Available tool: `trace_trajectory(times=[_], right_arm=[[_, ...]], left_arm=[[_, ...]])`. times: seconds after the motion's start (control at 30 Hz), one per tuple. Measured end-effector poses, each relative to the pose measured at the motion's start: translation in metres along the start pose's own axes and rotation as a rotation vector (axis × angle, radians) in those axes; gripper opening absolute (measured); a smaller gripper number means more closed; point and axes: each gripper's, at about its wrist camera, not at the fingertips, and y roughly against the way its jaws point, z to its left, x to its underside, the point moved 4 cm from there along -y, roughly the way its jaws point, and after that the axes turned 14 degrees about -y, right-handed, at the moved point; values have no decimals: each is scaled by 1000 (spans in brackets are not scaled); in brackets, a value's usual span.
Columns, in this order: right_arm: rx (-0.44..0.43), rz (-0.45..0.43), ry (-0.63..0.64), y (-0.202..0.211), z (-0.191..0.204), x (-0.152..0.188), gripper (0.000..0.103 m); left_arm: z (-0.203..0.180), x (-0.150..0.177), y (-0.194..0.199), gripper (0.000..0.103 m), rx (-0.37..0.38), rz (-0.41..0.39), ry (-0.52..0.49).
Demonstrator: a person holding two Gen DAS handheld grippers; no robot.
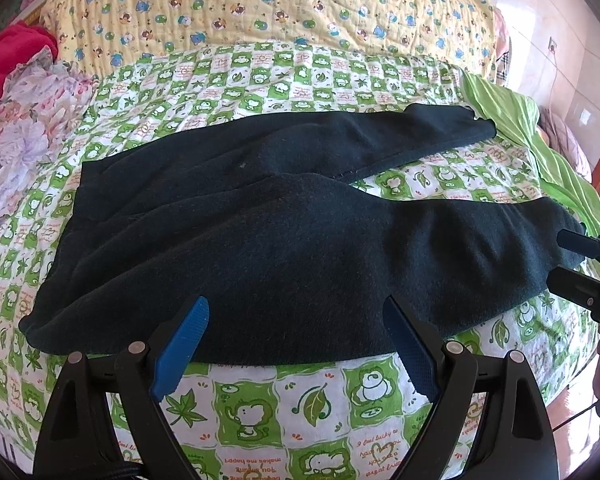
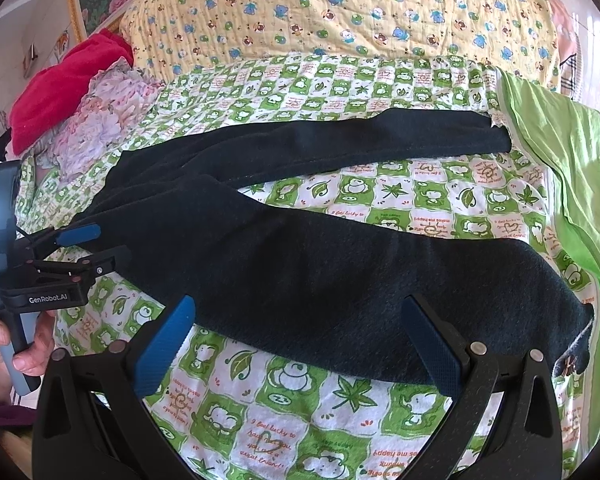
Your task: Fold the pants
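Pants [image 1: 284, 236] lie flat across the green-checked quilt [image 1: 260, 400] on the bed, waist toward the quilt's left edge, two legs splayed in a V toward the right edge, far leg ending near the green sheet [image 2: 560, 140]. Left gripper [image 1: 296, 344] is spread wide, both blue pads over the near hem of the waist section, pinching nothing. Right gripper [image 2: 300, 344] is likewise spread, hanging over the near leg, toward its cuff, empty. Each tool shows at the side of the other's view, and there too nothing is held. Judgement: fold not started; likely first move is near leg onto far leg. Risks: fabric looks thick and fuzzy, so a shallow pinch may catch only the top layer and the leg peels open on lift. Quilt is soft and loose, so a deep bite could grab quilt with the pants and drag it. Uneven lift between hands would skew the fold. Pink floral cloth [image 1: 28, 132] near the left edge could snag if the waist gets swept that way.
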Motion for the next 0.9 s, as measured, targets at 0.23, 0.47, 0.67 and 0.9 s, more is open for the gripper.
trace_trajectory(times=[0.23,0.47,0.67,0.9], right_arm=[[-4,0,-8,-1,-2,0,103],[-42,0,-47,-4,-9,-12,103],[-57,-4,-77,-9,-25,-34,103],[-73,-24,-125,-17,-51,-78,103]], left_arm=[[-2,-5,-2,90,16,4,-8],[-3,-13,-6,90,29,2,-31],[1,-30,-16,90,29,5,-63],[5,-62,-34,90,27,9,-106]])
